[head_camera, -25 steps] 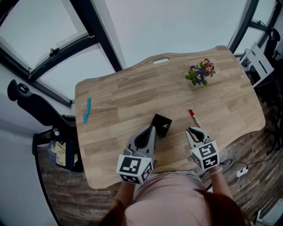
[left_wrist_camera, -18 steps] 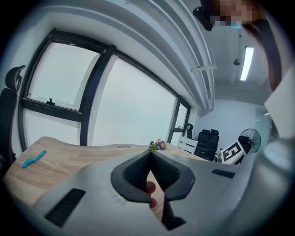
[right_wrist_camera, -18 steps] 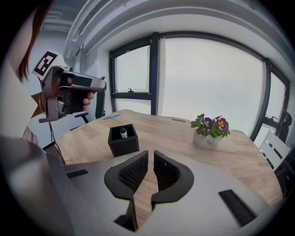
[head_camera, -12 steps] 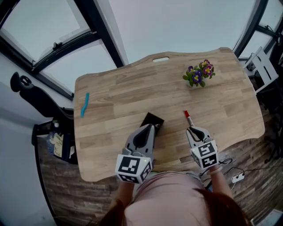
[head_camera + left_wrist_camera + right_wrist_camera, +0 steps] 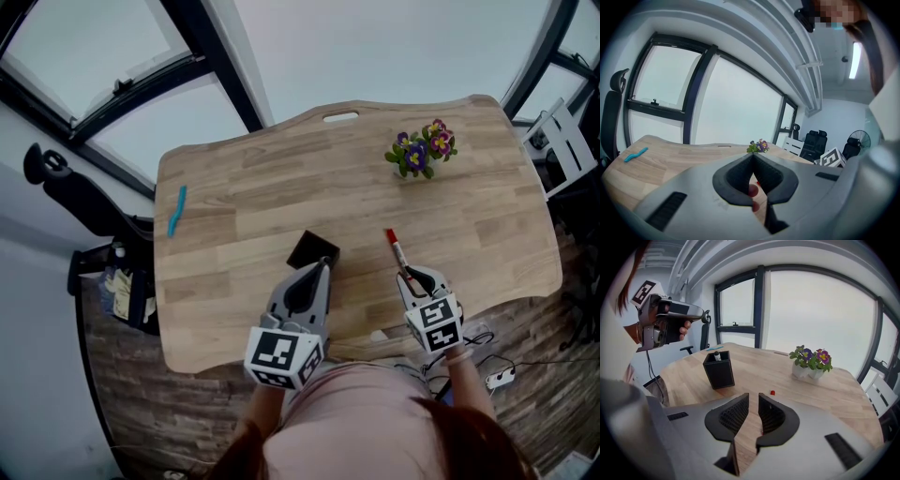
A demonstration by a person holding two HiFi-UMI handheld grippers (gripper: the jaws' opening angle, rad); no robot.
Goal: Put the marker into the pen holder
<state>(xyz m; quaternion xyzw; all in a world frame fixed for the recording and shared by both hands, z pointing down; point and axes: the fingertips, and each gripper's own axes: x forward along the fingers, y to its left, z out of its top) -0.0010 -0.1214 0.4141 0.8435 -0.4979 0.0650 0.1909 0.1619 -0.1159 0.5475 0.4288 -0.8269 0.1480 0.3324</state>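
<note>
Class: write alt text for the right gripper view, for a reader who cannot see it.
The right gripper, its jaws apart and just opened wider, hangs over a wooden table with bare wood between them and the red cap of a marker just past their tips. Beyond stand a black pen holder, left, and potted flowers, right.

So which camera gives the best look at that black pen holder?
The right gripper view: the pen holder stands whole and upright, a pen inside. The head view shows only its top. The left gripper view misses it.
</note>
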